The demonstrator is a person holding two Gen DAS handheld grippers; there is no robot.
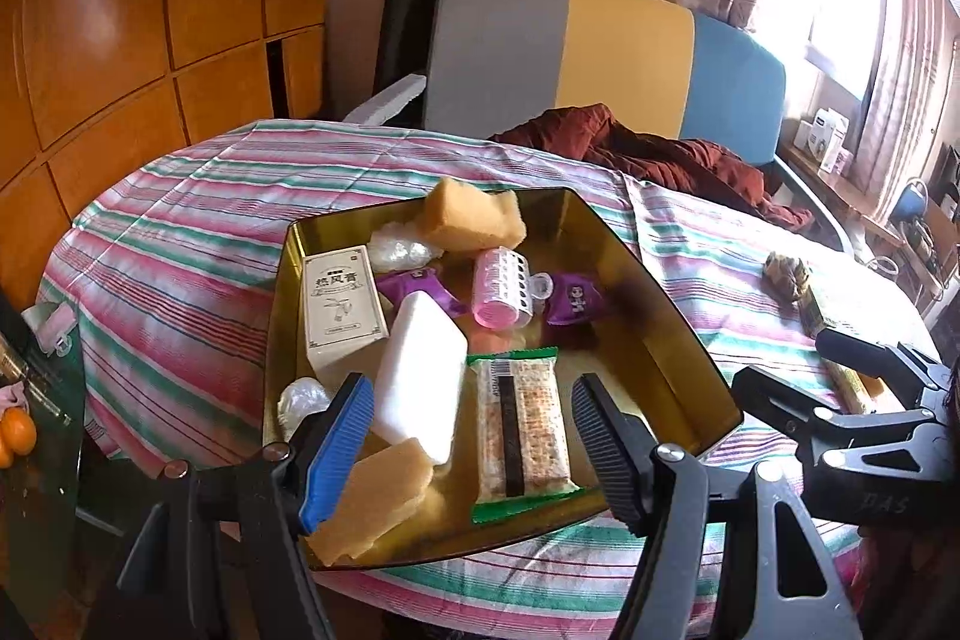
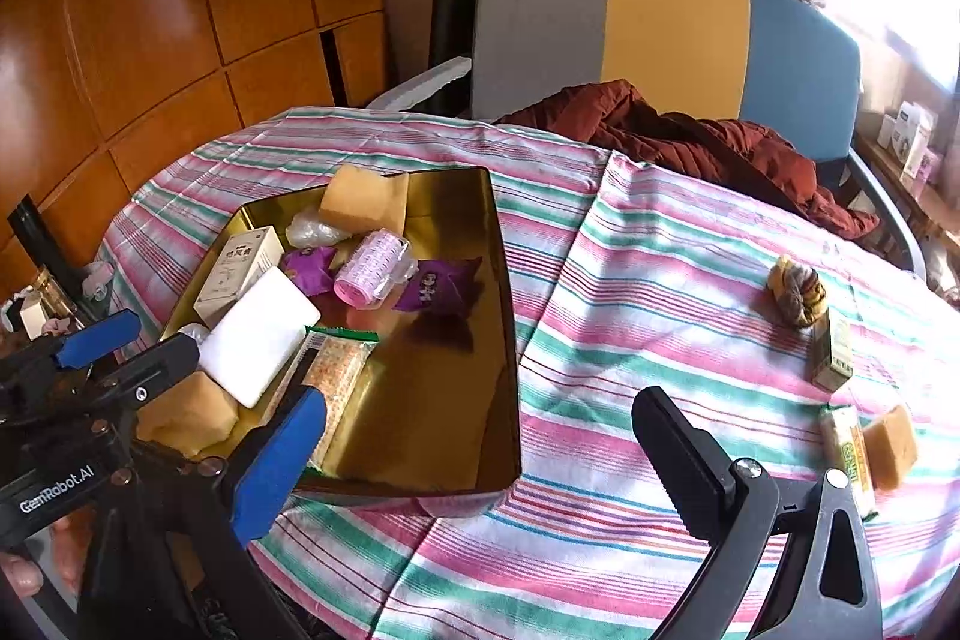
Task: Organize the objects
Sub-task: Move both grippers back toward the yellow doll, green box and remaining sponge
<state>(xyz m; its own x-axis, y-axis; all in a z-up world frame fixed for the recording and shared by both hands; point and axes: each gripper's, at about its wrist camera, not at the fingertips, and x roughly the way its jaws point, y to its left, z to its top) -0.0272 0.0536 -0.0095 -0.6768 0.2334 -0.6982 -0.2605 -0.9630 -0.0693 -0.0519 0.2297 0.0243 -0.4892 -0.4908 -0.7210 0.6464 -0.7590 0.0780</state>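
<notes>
Hovering: left gripper [image 1: 468, 430], fingers wide, empty, over the tin's [image 1: 678, 328] near end.
Between its fingers: white block [image 1: 420, 376], cracker pack [image 1: 522, 436].
Right gripper [image 2: 480, 466]: fingers wide, empty.
Beyond its right finger: sponge [image 2: 897, 445], box [image 2: 834, 352].

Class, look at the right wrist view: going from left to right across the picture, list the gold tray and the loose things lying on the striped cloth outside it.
gold tray → brown striped bundle → small green box → yellow-green packet → tan sponge piece
</notes>
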